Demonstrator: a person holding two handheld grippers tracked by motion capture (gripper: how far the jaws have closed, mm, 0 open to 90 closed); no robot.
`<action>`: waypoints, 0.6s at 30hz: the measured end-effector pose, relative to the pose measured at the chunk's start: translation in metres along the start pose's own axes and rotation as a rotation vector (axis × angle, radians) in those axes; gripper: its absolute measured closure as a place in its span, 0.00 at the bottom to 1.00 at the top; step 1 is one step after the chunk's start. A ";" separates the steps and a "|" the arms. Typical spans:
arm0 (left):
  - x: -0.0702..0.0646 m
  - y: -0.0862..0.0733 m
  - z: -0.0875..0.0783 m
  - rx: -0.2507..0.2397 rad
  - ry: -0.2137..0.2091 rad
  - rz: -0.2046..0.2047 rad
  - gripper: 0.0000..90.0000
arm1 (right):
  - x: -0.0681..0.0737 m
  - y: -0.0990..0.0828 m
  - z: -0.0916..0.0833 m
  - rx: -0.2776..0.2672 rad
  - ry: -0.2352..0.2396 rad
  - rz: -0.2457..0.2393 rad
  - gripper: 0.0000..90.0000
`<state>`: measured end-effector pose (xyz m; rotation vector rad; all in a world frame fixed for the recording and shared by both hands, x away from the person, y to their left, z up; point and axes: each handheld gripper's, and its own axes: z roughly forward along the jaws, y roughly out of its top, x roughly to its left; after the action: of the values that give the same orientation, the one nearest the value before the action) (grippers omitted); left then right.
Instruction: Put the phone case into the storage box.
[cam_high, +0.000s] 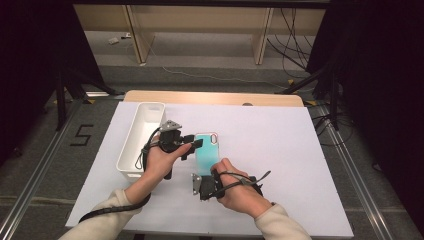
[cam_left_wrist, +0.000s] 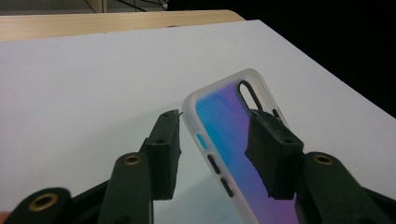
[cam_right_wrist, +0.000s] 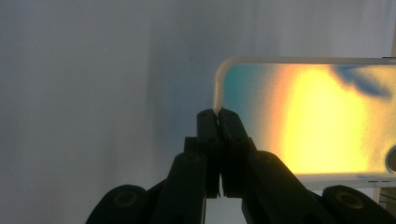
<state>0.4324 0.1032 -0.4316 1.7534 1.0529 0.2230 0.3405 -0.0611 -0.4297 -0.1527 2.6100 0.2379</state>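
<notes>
Phone case, teal in the high view, lies near the middle of the white table, just right of the white bin.

Right gripper at the case's near end. Jaws pinched shut on the rim of the case at its near edge; in the right gripper view the pads meet on the frosted edge.

Left gripper at the case's far left corner. Jaws part open, straddling that corner; one pad lies over the case's face by the camera cut-out, the other stands just off the outer edge, gap visible.
</notes>
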 end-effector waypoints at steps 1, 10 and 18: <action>0.000 0.000 0.000 0.000 0.002 0.002 0.61 | 0.000 0.000 0.000 0.002 -0.008 -0.008 0.99; 0.001 0.000 -0.001 0.010 0.001 -0.011 0.71 | 0.002 0.002 -0.001 0.010 -0.012 0.020 0.99; 0.001 0.001 -0.003 -0.011 -0.010 -0.013 0.79 | 0.003 0.002 0.000 0.013 -0.010 0.013 0.99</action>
<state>0.4319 0.1060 -0.4297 1.7356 1.0535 0.2111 0.3382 -0.0594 -0.4311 -0.1295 2.6032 0.2251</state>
